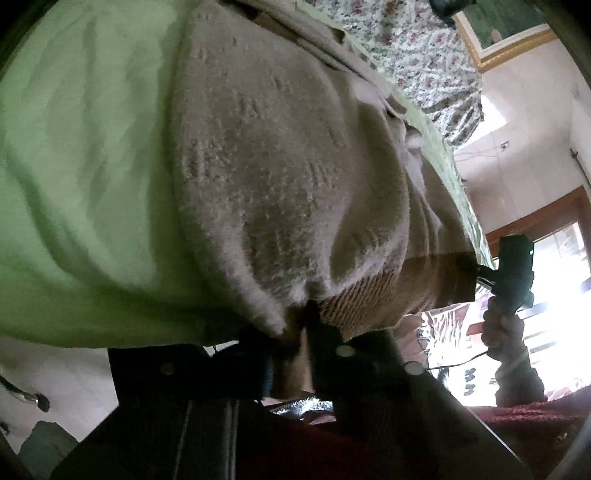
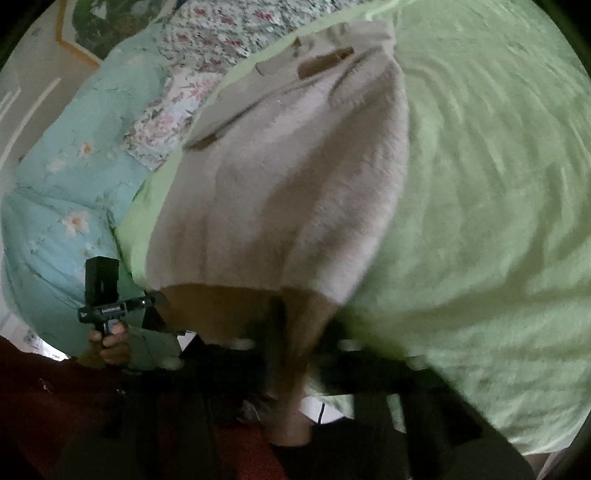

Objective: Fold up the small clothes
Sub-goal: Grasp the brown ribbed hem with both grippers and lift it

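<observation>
left wrist view: the left tongs (image 1: 295,332) are pressed together on the near hem of the sweater (image 1: 280,177), pinching the tan ribbed band (image 1: 373,306) where it meets the fuzzy beige knit. a fold of cloth sits squeezed between the two dark fingers (image 1: 332,354). the sweater runs away from the tongs, lying flat on a pale green sheet (image 1: 81,166) that fills the space to their left. to the right of the tongs, at the far end of the same hem, the right tongs (image 1: 476,269) touch the band, with a hand (image 1: 504,325) round the grip below them. beyond the sweater, past its far end, lies a floral cloth (image 1: 406,48), and a framed picture (image 1: 506,33) leans by the wall. below the tongs a dark red garment (image 1: 524,417) shows.

right wrist view: the right tongs (image 2: 291,354) are closed on the tan band (image 2: 236,314) at the sweater's (image 2: 288,177) near hem; the band bunches and hangs down between the fingers. the picture is blurred here, so the pads are hard to make out. the sweater stretches ahead of the tongs over the green sheet (image 2: 480,184), which spreads to their right. to the left, at the hem's other corner, the left tongs (image 2: 159,299) meet the band, held by a hand (image 2: 110,343). behind that hand lies a light blue flowered quilt (image 2: 62,192), and the floral cloth (image 2: 221,33) is farther off.
</observation>
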